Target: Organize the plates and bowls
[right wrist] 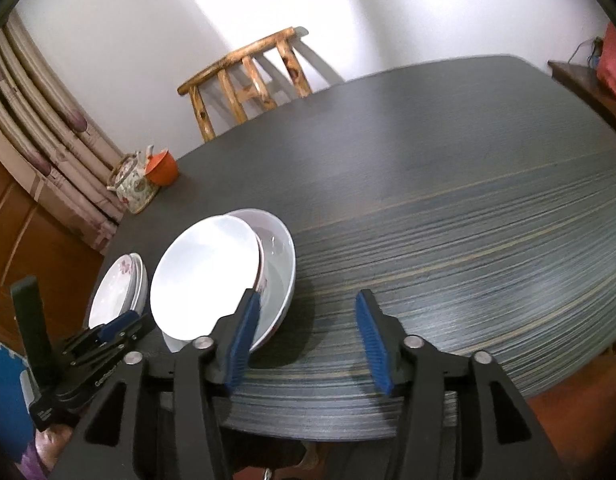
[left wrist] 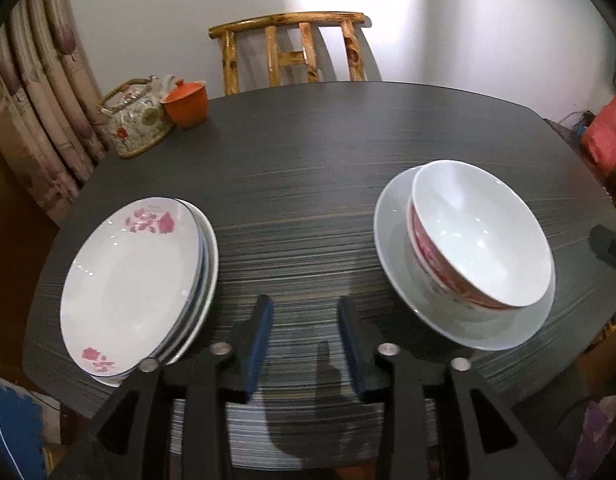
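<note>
- Plate stack (left wrist: 136, 280): flat plates with pink flower prints, piled near the left edge of the desk (left wrist: 308, 184). The rims sit offset; the pile is not squared up.
- Bowl stack (left wrist: 480, 236): a white bowl nested in a red-patterned bowl, both standing inside a wide grey dish (left wrist: 392, 248) on the right half of the desk. The upper bowl looks tilted, not seated level.
- The two piles stand well apart, with bare desk between them.
- Left gripper (left wrist: 306, 336): its jaws stand partly open and hold nothing. It hovers over the near edge of the desk between the piles, touching neither.
- Right gripper (right wrist: 308, 336): its jaws stand partly open with only bare desk between them. One blue pad (right wrist: 244, 344) lies just beside the near rim of the grey dish; contact cannot be confirmed.
- Judged step: sorting looks nearly finished, with plates on one pile and bowls on another. What remains is probably straightening.
- Procedure, if the bowls are to be seated: approach the upper bowl's rim from above, close one pad inside and one outside the wall, then lower it until level.
- Caution: glazed ware is slick and brittle. Grip gently, and avoid nudging the dish sideways.
- Surroundings: a patterned teapot (left wrist: 138, 120) and an orange cup (left wrist: 186, 102) stand at the far left corner; a wooden chair (left wrist: 292, 50) stands behind the desk.
</note>
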`<state>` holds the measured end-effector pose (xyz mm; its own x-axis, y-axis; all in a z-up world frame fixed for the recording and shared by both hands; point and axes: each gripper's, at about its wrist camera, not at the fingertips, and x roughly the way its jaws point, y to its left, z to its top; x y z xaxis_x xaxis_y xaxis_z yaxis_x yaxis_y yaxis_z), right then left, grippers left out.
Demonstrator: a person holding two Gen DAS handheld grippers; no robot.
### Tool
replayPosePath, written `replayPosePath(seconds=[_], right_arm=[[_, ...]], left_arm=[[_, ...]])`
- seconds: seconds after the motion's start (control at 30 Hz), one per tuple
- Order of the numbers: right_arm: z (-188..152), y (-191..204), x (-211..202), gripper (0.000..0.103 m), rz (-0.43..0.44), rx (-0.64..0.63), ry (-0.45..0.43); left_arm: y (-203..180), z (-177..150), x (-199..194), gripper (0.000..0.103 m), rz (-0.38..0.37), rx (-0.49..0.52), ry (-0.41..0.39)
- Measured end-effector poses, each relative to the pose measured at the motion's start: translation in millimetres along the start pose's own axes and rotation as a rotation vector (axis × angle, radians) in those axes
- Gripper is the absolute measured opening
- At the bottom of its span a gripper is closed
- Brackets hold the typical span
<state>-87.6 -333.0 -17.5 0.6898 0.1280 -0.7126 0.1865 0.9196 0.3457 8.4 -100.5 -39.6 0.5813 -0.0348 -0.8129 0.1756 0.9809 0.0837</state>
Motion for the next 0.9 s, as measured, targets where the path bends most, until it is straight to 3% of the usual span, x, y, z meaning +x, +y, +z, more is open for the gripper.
replayPosePath(seconds=[0.07,0.13,0.3,0.7,0.9], right_arm=[[-3,2,-4,0.065,-0.014,-0.023,-0.050],[-5,3,-4,0.071,-0.032,-0.038,-0.063],[-6,0,2,0.072,-0.023,-0.041,-0.046],[-2,-5,6,0.076,-0.049,-0.057,-0.043],[3,-5,16,0.078,-0.010,-0.066,-0.002]], left_arm=[[-1,-2,-4,0.050,0.037,0.008,-0.034],[0,-4,-9,0.050,0.016,0.009,-0.067],[1,-6,-11,0.050,-0.045,-0.020,-0.075],[-4,-1,6,0.050,-0.012,-0.032,-0.033],[9,6,13,0.050,-0.077,-0.083,-0.012]])
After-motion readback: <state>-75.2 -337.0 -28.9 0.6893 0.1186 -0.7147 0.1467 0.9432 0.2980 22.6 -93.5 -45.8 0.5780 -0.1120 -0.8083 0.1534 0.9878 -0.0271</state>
